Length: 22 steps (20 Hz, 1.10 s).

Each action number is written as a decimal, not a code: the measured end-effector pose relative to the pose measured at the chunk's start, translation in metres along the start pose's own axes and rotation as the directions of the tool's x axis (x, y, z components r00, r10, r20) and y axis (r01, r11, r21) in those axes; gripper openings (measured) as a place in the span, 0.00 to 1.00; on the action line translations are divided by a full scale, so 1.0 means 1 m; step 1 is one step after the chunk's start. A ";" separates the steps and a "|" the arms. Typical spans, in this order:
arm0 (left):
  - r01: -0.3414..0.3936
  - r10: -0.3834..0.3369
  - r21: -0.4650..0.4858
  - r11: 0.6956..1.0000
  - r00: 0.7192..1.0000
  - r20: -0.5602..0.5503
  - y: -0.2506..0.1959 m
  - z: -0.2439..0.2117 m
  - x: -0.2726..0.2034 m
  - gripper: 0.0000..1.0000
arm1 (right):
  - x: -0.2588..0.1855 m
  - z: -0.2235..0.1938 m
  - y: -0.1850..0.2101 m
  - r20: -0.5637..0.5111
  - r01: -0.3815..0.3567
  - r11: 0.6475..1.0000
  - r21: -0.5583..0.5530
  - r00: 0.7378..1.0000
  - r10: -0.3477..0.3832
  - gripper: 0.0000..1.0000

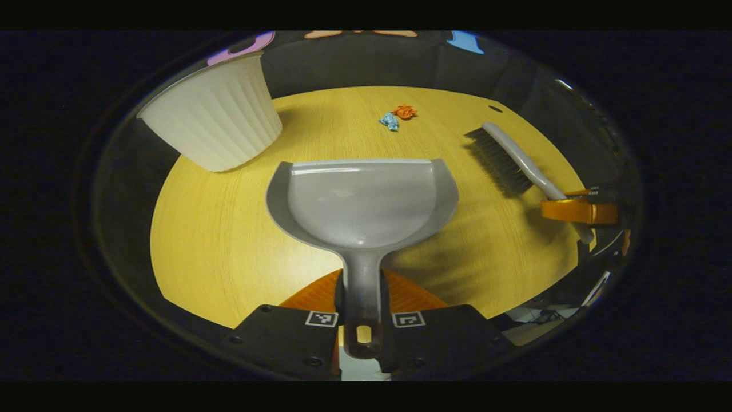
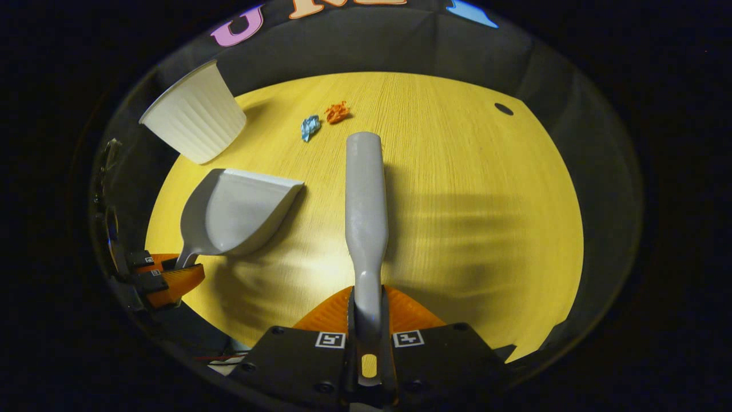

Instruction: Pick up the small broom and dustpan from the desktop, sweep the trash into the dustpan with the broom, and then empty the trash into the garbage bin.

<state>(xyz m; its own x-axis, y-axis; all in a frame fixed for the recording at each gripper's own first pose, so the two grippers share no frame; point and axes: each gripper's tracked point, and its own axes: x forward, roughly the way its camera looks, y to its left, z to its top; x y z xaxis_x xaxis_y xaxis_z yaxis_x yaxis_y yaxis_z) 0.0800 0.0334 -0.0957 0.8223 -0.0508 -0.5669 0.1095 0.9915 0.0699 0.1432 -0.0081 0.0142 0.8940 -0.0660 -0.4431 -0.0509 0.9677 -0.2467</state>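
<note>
Both tools are in hand. My left gripper (image 1: 362, 312) is clamped narrow on the dustpan (image 1: 362, 200) handle, both fingers pressing it, pan mouth facing twelve o'clock toward the trash so the lip is ready to receive. My right gripper (image 2: 369, 320) is closed on the broom (image 2: 365, 212) handle the same way; in the left gripper view its bristles point down at the desktop (image 1: 229, 252), ready to drag.

The blue scrap (image 2: 310, 127) and orange scrap (image 2: 337, 112) lie touching, at about eleven o'clock ahead of the broom tip. The garbage bin (image 2: 197, 117) stands near ten o'clock, just beyond the dustpan, handy for tipping. I judge sweeping hasn't started: the pan looks empty.
</note>
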 end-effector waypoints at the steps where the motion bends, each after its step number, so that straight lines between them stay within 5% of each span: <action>1: 0.006 -0.006 0.036 0.999 1.000 0.007 0.007 0.003 -0.005 0.20 | -0.002 0.011 -0.006 0.006 0.002 1.000 -0.005 1.000 -0.002 0.14; 9: 0.058 -0.066 0.355 0.933 0.998 0.010 0.050 0.052 0.003 0.22 | 0.031 0.127 -0.024 0.032 0.077 0.979 -0.189 0.997 -0.072 0.14; 15: 0.092 -0.101 0.452 0.887 0.995 -0.006 0.057 0.084 0.017 0.21 | 0.074 0.165 -0.010 0.016 0.100 0.954 -0.283 0.995 -0.099 0.14; 22: 0.126 -0.119 0.478 0.869 0.992 -0.045 0.057 0.096 0.034 0.20 | 0.102 0.191 -0.010 0.005 0.158 0.922 -0.354 0.986 -0.167 0.14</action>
<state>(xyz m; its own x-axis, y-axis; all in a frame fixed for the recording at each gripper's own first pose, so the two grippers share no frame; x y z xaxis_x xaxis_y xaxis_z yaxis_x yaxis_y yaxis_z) 0.1680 0.0769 -0.0325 0.7774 -0.1635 -0.6073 0.4659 0.7984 0.3814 0.3203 0.0221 0.1358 0.8920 -0.2255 -0.3917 -0.0636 0.7954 -0.6027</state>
